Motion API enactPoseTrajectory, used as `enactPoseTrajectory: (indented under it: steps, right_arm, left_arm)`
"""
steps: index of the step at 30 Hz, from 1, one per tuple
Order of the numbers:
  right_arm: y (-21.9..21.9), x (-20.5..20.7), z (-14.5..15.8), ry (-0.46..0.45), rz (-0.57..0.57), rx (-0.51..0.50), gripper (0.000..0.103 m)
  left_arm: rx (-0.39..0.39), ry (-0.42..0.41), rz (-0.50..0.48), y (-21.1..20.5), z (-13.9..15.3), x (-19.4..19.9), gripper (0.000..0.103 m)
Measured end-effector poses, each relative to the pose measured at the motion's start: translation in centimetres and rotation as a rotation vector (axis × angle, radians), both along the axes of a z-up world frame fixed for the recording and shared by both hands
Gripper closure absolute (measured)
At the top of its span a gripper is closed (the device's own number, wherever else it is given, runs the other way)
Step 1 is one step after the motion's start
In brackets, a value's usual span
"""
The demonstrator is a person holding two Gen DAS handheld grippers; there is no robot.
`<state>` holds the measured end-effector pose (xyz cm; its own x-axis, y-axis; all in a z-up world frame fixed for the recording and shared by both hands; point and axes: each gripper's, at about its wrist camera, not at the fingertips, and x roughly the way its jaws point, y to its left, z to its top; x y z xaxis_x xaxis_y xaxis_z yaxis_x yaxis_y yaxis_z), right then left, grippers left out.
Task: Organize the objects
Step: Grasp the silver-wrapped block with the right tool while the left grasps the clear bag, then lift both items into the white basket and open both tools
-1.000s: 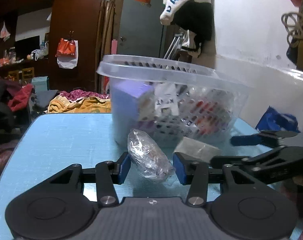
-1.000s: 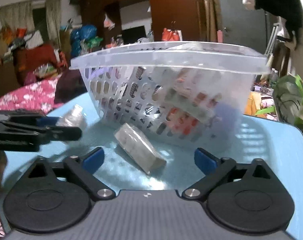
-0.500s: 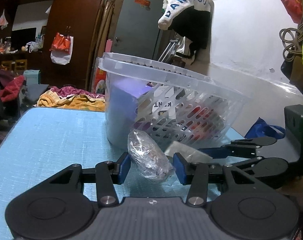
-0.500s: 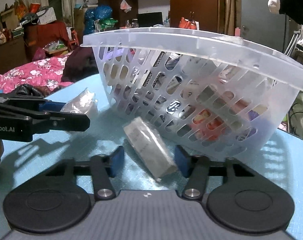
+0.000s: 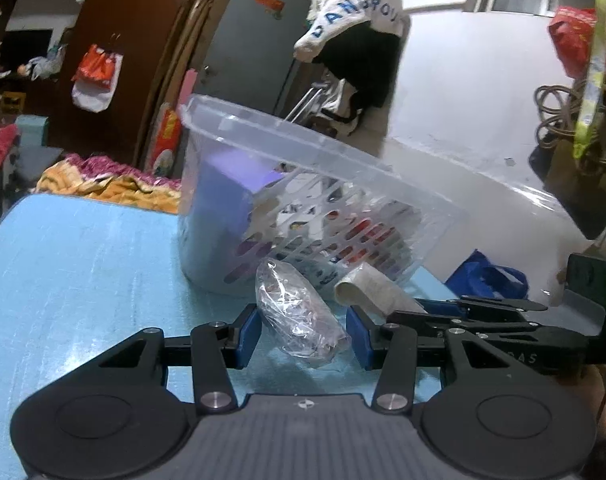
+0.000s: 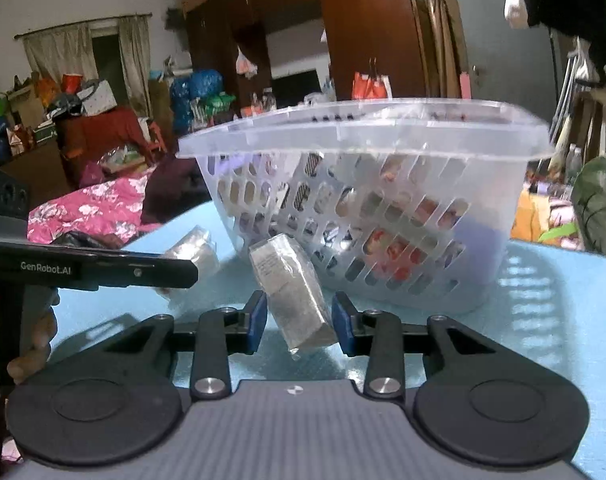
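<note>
A clear plastic basket (image 5: 303, 184) with slotted walls stands on the blue table and holds several packets; it also shows in the right wrist view (image 6: 383, 184). My left gripper (image 5: 303, 334) is shut on a crinkly clear plastic bag (image 5: 299, 316). My right gripper (image 6: 299, 322) is shut on a grey wrapped packet (image 6: 291, 288) and holds it tilted, lifted off the table. In the left wrist view the packet (image 5: 371, 290) and right gripper sit just right of the bag. In the right wrist view the left gripper and bag (image 6: 193, 252) are at the left.
The blue table (image 5: 71, 264) extends to the left of the basket and its right part shows in the right wrist view (image 6: 543, 320). A white wall (image 5: 463, 120) rises behind the basket. A cluttered room with bedding and cupboards lies beyond.
My right gripper closed from wide open onto the grey packet and lifted it. My left gripper kept hold of the clear bag and raised it slightly, tilting its view.
</note>
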<state>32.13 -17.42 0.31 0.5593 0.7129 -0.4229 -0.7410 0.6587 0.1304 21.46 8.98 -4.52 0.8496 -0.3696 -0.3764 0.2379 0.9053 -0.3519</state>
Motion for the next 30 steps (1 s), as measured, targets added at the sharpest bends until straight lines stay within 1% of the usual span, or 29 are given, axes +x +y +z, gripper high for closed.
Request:
enactPoseTrajectory:
  steps: [2, 9, 12, 14, 15, 16, 17, 18, 20, 21, 22, 24, 26, 27, 29, 30]
  right_arm:
    - [-0.2, -0.3, 0.1, -0.012, 0.005, 0.013, 0.065]
    - [-0.4, -0.6, 0.2, -0.03, 0.007, 0.039, 0.066]
    - [-0.5, -0.9, 0.2, -0.049, 0.008, 0.052, 0.066]
    - [-0.7, -1.3, 0.3, -0.066, 0.014, 0.074, 0.066]
    - [-1.0, -1.7, 0.4, -0.084, 0.02, 0.092, 0.067]
    - [-1.3, -2.4, 0.5, -0.114, 0.019, 0.108, 0.067]
    - [-1.6, -3.4, 0.7, -0.154, 0.013, 0.126, 0.067]
    - [-1.9, -4.1, 1.1, -0.171, 0.009, 0.145, 0.067]
    - [-2.6, -5.1, 2.9, -0.21, -0.01, 0.198, 0.067]
    - [-2.7, -5.4, 4.2, -0.241, -0.025, 0.212, 0.067]
    - [-2.8, -5.3, 5.7, -0.271, -0.047, 0.215, 0.067]
    - [-2.6, -4.2, 9.1, -0.302, -0.089, 0.214, 0.067]
    - [-2.2, -2.1, 12.5, -0.302, -0.102, 0.225, 0.067]
    - [-1.6, -0.9, 13.9, -0.3, -0.123, 0.206, 0.067]
    - [-0.2, 1.4, 15.7, -0.299, -0.153, 0.167, 0.067]
    - [0.7, 2.5, 16.1, -0.287, -0.164, 0.136, 0.067]
  left_arm:
    - [0.002, -0.014, -0.012, -0.1, 0.0, -0.2, 0.052]
    - [0.0, -0.017, -0.019, -0.2, 0.1, -0.2, 0.052]
    - [-0.002, -0.034, -0.029, -0.1, 0.1, -0.5, 0.052]
    - [-0.003, -0.067, -0.032, -0.2, 0.3, -1.1, 0.052]
    - [-0.002, -0.097, -0.024, -0.2, 0.5, -1.6, 0.052]
    - [0.01, -0.144, -0.011, -0.3, 0.9, -2.5, 0.052]
    - [0.024, -0.175, -0.009, -0.5, 1.3, -3.1, 0.052]
    - [0.017, -0.203, -0.011, -0.7, 2.0, -3.8, 0.052]
    - [-0.011, -0.275, -0.027, -0.9, 4.5, -4.8, 0.052]
    - [-0.003, -0.313, -0.024, -1.0, 6.0, -5.1, 0.052]
    - [0.026, -0.351, -0.01, -1.4, 8.0, -5.1, 0.052]
    - [0.068, -0.374, 0.001, -1.9, 11.3, -3.9, 0.052]
    - [0.091, -0.358, 0.014, -2.2, 14.3, -1.4, 0.052]
    - [0.106, -0.338, 0.032, -2.3, 15.5, 0.2, 0.052]
    - [0.128, -0.288, 0.054, -2.6, 16.3, 2.6, 0.052]
    - [0.134, -0.26, 0.062, -2.6, 16.2, 3.9, 0.052]
